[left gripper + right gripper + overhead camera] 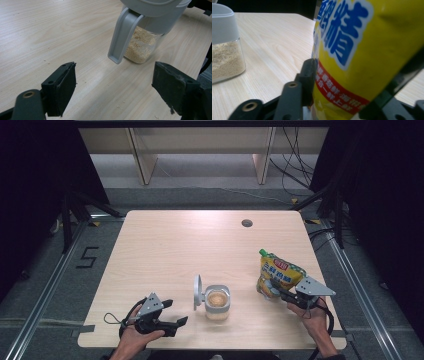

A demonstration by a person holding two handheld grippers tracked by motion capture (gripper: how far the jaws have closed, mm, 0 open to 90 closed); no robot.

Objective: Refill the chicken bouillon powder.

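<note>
My high view looks down on the whole table [165,245] from above. My two gripper views sit low and very close. All three see the jar [218,302].

Pale wooden table [165,245], round cable hole [247,223] toward one o'clock, clear jar [218,303] of tan granules with grey lid flipped open near six o'clock, yellow pouch [277,275] standing toward four o'clock, fine crumbs [117,106] beside the jar.
</note>
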